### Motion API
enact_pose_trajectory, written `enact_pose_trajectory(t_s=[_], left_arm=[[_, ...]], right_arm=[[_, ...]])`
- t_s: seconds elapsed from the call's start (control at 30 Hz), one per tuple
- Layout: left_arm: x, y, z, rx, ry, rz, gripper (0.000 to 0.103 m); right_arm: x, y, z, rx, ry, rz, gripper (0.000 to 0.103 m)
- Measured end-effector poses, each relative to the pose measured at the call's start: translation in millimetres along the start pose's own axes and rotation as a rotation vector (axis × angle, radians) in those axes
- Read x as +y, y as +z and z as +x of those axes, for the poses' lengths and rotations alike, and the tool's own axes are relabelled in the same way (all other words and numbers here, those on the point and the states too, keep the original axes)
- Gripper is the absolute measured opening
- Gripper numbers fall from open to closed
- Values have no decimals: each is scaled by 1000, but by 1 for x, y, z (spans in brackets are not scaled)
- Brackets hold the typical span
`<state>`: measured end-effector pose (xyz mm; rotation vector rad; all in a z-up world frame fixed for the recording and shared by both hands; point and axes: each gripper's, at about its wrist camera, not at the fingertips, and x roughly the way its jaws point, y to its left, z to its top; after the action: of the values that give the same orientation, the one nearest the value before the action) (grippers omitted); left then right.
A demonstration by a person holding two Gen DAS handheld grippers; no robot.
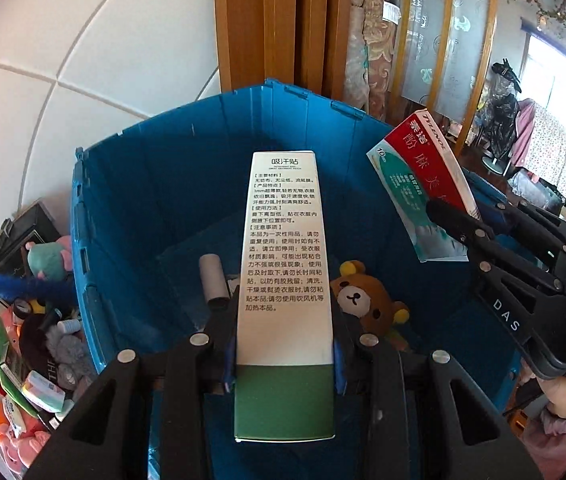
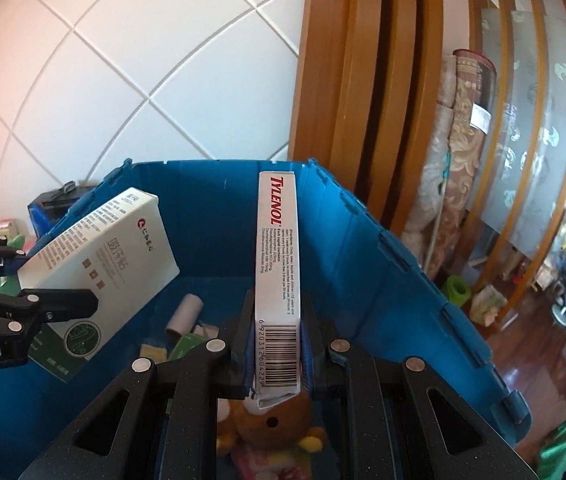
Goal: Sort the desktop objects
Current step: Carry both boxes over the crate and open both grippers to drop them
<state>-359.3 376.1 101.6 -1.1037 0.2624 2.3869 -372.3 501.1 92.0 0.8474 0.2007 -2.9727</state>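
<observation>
My left gripper (image 1: 285, 308) is shut on a long white and green box (image 1: 283, 220) and holds it over the open blue crate (image 1: 163, 184). To its right, my right gripper (image 1: 455, 216) is shut on a red and white Tylenol box (image 1: 415, 168) above the crate's right side. In the right wrist view the Tylenol box (image 2: 277, 232) stands edge-up between the pads of the right gripper (image 2: 277, 304). The left gripper (image 2: 55, 280) holds the white box (image 2: 123, 240) at the left. A brown bear plush (image 1: 363, 300) and a cardboard roll (image 1: 213, 276) lie on the crate floor (image 2: 363, 264).
A heap of small toys, bottles and packets (image 1: 23, 340) lies left of the crate, beside a black box (image 1: 23, 236). A white tiled wall (image 2: 143, 60) and a wooden door frame (image 2: 363, 100) stand behind the crate. Rolled rugs (image 2: 463, 160) lean at the right.
</observation>
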Motion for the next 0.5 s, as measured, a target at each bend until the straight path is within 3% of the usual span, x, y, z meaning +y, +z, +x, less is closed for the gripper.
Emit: enact_pose_trajectory(t_s=[0.13, 0.23, 0.37, 0.5], left_arm=[[4, -5, 7, 45, 39, -9, 35], [3, -8, 6, 37, 56, -3, 35], [0, -9, 6, 31, 78, 16, 47], [2, -9, 5, 30, 83, 12, 48]], right_arm=[[-3, -1, 5, 14, 18, 13, 18], [-5, -1, 6, 17, 23, 22, 18], [-2, -2, 9, 32, 30, 5, 19], [-1, -3, 8, 49, 34, 9, 20]])
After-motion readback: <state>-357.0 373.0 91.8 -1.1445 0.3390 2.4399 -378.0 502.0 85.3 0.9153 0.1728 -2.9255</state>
